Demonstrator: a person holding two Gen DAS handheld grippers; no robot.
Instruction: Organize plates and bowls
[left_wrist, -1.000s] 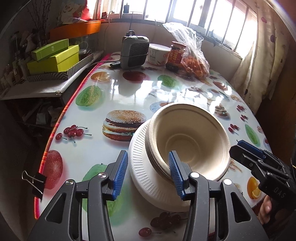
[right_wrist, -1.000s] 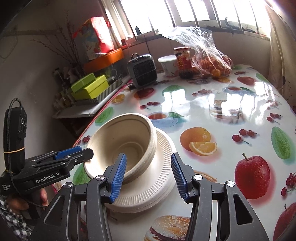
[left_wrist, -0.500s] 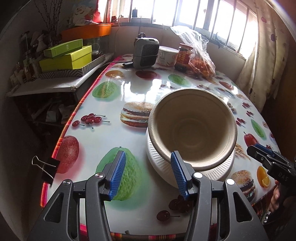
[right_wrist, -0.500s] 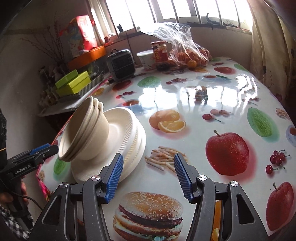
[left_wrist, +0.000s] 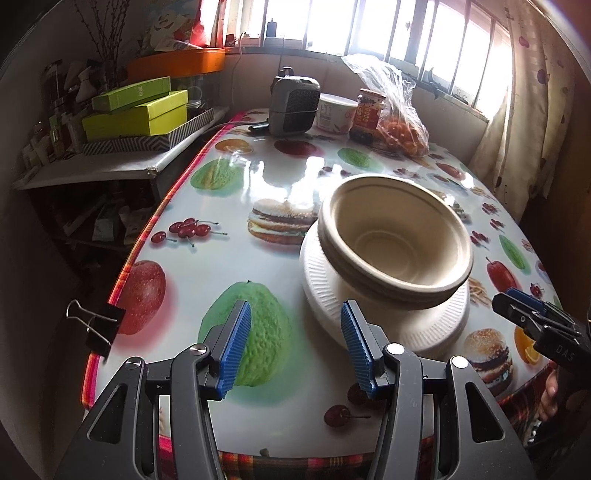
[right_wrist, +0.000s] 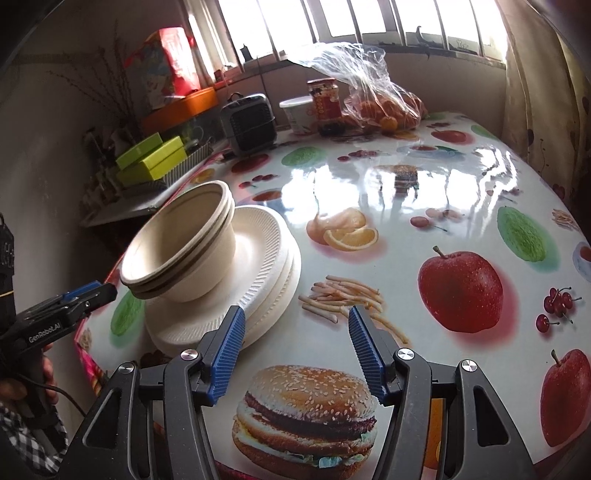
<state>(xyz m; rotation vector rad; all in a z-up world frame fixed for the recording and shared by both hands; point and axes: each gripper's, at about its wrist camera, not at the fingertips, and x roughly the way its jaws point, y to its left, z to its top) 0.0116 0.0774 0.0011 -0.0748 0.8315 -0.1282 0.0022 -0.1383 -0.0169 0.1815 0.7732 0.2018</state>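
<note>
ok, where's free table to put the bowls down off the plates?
Free: the wide stretch right of the plates, over the printed apples, and the strip between the plates and the table's left edge. Crowded: the far end, with heater, tub, jar and orange bag.

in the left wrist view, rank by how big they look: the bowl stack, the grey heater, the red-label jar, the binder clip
1. bowl stack, nearest, so partly perspective
2. grey heater
3. binder clip and red-label jar look alike; the clip is much nearer, so unranked
</note>
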